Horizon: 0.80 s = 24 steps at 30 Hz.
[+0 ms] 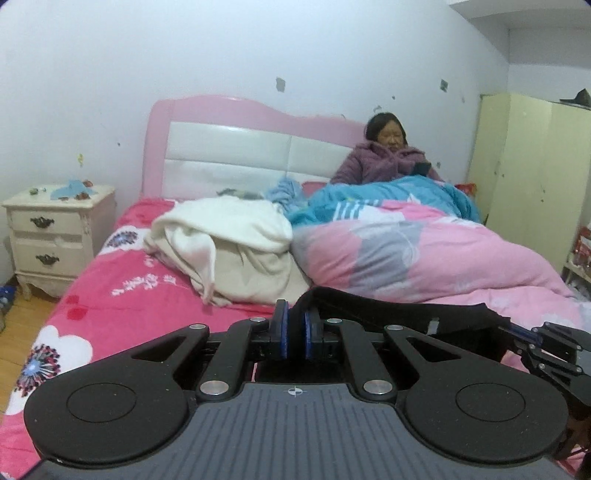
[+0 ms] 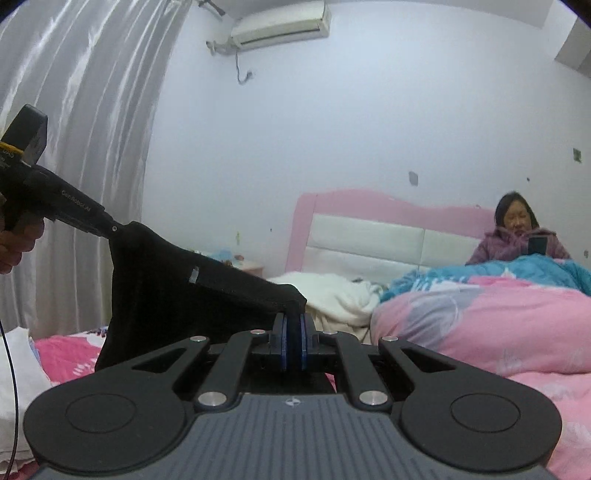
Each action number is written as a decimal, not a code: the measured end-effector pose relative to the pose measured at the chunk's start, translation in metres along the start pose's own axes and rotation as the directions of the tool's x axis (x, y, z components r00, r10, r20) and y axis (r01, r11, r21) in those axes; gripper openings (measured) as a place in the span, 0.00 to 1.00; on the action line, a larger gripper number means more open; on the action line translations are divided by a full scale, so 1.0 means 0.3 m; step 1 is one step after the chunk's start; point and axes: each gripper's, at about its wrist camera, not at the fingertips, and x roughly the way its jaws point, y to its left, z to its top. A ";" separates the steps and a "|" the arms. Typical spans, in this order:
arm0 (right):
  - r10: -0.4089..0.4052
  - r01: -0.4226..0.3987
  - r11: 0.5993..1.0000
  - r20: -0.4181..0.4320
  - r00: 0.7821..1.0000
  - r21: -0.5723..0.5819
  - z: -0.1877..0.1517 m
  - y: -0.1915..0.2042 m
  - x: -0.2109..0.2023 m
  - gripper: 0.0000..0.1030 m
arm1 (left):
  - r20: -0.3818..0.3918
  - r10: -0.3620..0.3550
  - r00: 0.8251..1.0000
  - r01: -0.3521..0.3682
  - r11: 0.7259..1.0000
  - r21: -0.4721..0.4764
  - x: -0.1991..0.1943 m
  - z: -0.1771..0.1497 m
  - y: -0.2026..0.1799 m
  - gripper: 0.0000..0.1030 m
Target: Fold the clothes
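Straight ahead a white blanket [image 1: 229, 251] lies heaped mid-bed, a pink quilt [image 1: 424, 254] bulks up to its right, and a person [image 1: 384, 158] sits far right against the headboard [image 1: 236, 147], with a nightstand [image 1: 55, 236] far left. Both grippers are up level over the near edge: the left gripper [image 1: 295, 334] has its jaws pinched on one corner of the black garment [image 2: 177, 295], the right gripper [image 2: 292, 341] clamped on the other, cloth stretched between them and hanging above the bed. Below, the pink floral sheet [image 1: 122, 295]; curtain [image 2: 85, 129] left, air conditioner [image 2: 280, 22] high on the wall.
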 end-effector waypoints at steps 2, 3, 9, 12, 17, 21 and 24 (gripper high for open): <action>0.000 0.000 1.000 0.011 1.000 0.007 0.010 -0.006 -0.002 0.07 | 0.011 0.012 1.000 -0.012 1.000 -0.005 -0.013 -0.005 -0.014 0.07; -0.001 0.001 1.000 0.016 1.000 0.012 0.012 -0.013 0.000 0.07 | 0.015 0.017 1.000 -0.017 1.000 -0.008 -0.018 -0.007 -0.019 0.07; 0.003 -0.004 0.999 0.038 0.999 0.035 0.020 -0.033 0.002 0.07 | 0.026 0.049 0.998 -0.048 0.999 -0.019 -0.057 -0.014 -0.027 0.07; 0.004 -0.006 0.999 0.049 0.999 0.031 0.019 -0.037 0.006 0.07 | 0.031 0.058 0.998 -0.057 0.998 -0.027 -0.062 -0.012 -0.029 0.07; 0.002 -0.003 1.000 0.070 0.998 0.017 0.023 -0.051 0.015 0.07 | 0.052 0.066 0.996 -0.065 0.997 -0.036 -0.077 -0.007 -0.040 0.06; -0.003 0.003 1.000 0.088 0.996 0.000 0.036 -0.063 0.015 0.07 | 0.093 0.072 0.993 -0.069 0.997 -0.037 -0.113 0.025 -0.055 0.06; -0.004 0.005 1.000 0.112 0.994 -0.006 0.059 -0.070 0.012 0.07 | 0.123 0.076 0.989 -0.071 0.997 -0.039 -0.140 0.049 -0.066 0.06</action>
